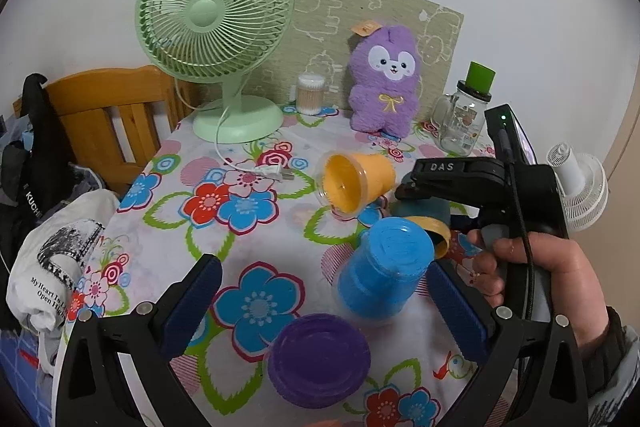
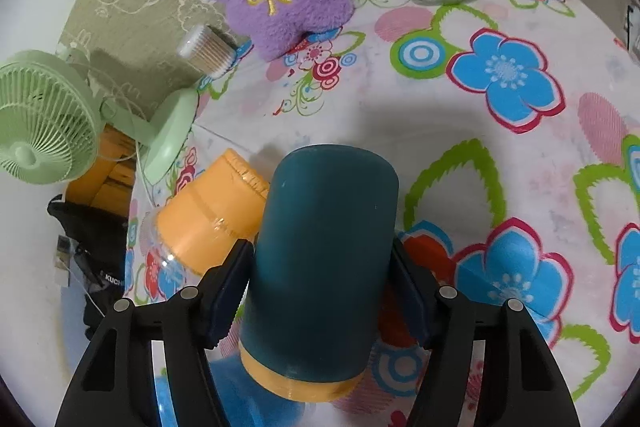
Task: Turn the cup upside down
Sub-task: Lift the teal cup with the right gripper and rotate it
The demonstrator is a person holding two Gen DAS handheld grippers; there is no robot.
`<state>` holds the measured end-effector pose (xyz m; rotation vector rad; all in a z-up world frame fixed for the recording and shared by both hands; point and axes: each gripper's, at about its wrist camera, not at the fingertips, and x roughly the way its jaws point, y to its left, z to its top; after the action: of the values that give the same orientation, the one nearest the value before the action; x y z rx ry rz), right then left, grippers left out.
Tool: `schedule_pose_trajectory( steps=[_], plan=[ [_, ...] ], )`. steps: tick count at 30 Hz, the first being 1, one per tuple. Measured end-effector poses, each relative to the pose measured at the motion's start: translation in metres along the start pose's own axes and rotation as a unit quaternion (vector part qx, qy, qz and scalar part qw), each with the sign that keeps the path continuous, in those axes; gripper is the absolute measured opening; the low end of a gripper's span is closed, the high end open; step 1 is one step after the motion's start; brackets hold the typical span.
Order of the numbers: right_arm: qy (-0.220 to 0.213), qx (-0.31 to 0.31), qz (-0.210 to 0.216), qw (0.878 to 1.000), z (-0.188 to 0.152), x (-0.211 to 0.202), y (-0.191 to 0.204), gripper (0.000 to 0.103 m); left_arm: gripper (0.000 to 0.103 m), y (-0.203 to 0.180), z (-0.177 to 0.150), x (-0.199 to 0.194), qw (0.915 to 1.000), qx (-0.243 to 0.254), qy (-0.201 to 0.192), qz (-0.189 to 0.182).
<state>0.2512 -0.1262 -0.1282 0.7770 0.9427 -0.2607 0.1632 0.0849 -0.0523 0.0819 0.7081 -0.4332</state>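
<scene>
Floral tablecloth (image 2: 500,155) below, and the right gripper (image 2: 320,291) clamps the teal cup (image 2: 324,259) between its fingers, base pointing forward, mid-flip. Left gripper (image 1: 320,303) hangs wide open, empty. Next, I'd judge: rotate rim-down, lower, release.

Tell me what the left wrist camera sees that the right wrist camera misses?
Only the left view shows the blue cup, purple cup, white fan, and wooden chair. Only the right view shows up close the right gripper clamped around the dark teal cup. Both show the green fan, purple plush toy, glass jar, and orange cup.
</scene>
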Motion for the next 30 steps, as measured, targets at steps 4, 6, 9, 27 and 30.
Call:
schedule_pose_trajectory(
  steps=[4,6,9,27,30],
  plan=[
    [-0.024,-0.014,0.003,1.0,-0.008,-0.027,0.001,0.068,0.103,0.002,-0.003,-0.013,0.9999,-0.008,-0.005,-0.005],
    [-0.031,-0.019,0.013,0.999,-0.014,-0.044,0.0,0.068,0.103,0.002,-0.006,-0.022,0.9999,-0.013,-0.008,-0.008],
    [-0.042,-0.026,0.027,0.998,-0.027,-0.069,-0.001,0.068,0.103,0.002,-0.011,-0.036,0.9996,-0.021,-0.012,-0.013],
    [-0.042,-0.173,0.065,0.982,-0.172,-0.2,0.012,0.068,0.103,-0.003,-0.078,-0.131,0.999,-0.034,-0.027,-0.014],
    [-0.021,-0.188,0.066,0.98,-0.196,-0.2,0.01,0.068,0.103,0.002,-0.096,-0.141,0.9989,-0.041,-0.019,-0.011]
  ],
)
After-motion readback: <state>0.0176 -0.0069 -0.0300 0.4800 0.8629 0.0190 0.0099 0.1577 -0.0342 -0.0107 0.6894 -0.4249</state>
